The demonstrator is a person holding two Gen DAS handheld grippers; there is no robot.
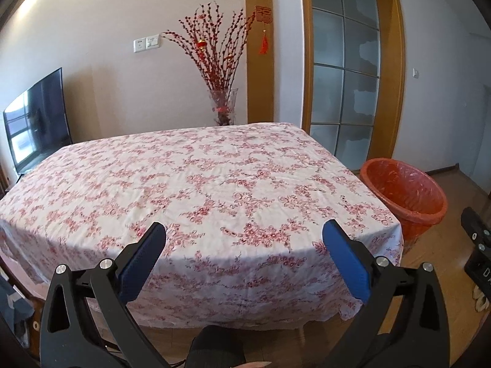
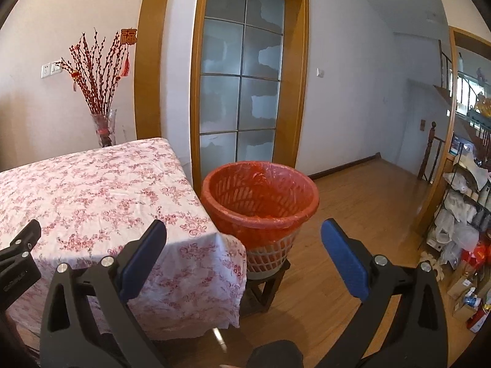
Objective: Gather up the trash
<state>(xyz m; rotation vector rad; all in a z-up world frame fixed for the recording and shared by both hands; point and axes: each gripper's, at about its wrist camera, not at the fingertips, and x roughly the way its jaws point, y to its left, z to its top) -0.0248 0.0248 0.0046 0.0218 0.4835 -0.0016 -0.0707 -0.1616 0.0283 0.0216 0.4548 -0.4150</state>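
A waste basket [image 2: 260,196] lined with a red plastic bag stands on a small dark wooden stool [image 2: 264,288] just off the table's right corner; it also shows in the left wrist view as the basket [image 1: 405,196]. My left gripper [image 1: 244,230] hovers open over the near edge of the flowered tablecloth [image 1: 196,184], nothing between its blue pads. My right gripper [image 2: 244,230] is open too, empty, pointing at the basket over the table's corner [image 2: 227,245]. No loose trash shows on the cloth in either view.
A glass vase of red branches [image 1: 222,104] stands behind the table by the wall. A television [image 1: 36,122] sits at far left. Glazed doors [image 2: 242,86] are behind the basket. Shelves with bags and boxes [image 2: 463,214] crowd the right. Wooden floor [image 2: 353,230] lies beyond the basket.
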